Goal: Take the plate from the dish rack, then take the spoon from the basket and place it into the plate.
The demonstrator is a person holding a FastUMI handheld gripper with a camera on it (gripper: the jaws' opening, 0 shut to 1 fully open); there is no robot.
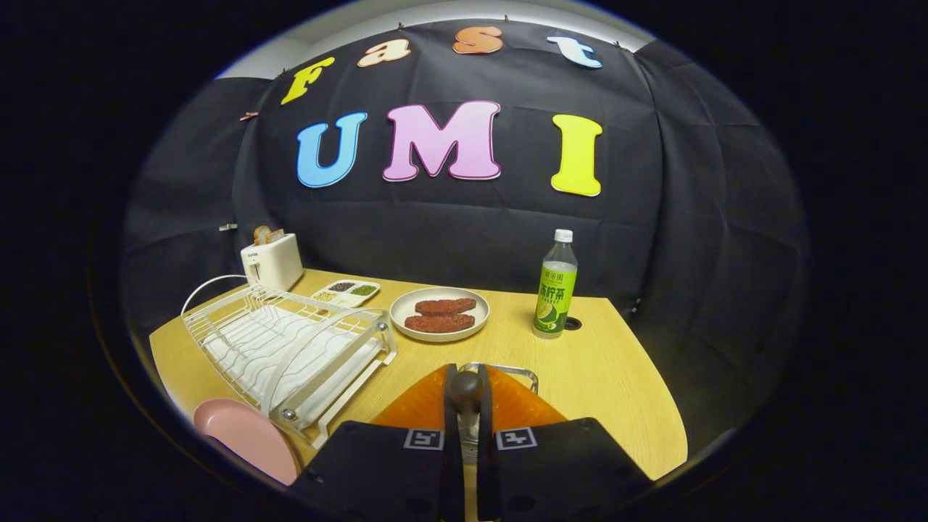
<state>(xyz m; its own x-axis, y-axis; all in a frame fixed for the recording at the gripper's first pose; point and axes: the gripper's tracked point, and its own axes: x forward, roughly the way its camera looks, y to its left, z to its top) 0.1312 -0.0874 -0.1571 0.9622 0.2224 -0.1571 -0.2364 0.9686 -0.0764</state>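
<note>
Fingers [467,395] clamped on spoon [466,388] | above orange basket [507,406] | pink plate [246,435] beside

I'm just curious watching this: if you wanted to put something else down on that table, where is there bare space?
The widest bare wood lies between the orange basket, the bottle and the table edge beyond them. A narrower strip runs between the dish rack and the plate of patties. The rack side is crowded, with the toaster, a small tray and the pink plate. The gripper is shut on the spoon.

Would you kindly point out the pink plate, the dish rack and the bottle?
Pink plate [246,435]: gripper view, middle of its face.
Dish rack [290,348]: gripper view, its wire frame.
Bottle [555,290]: gripper view, its label.
</note>
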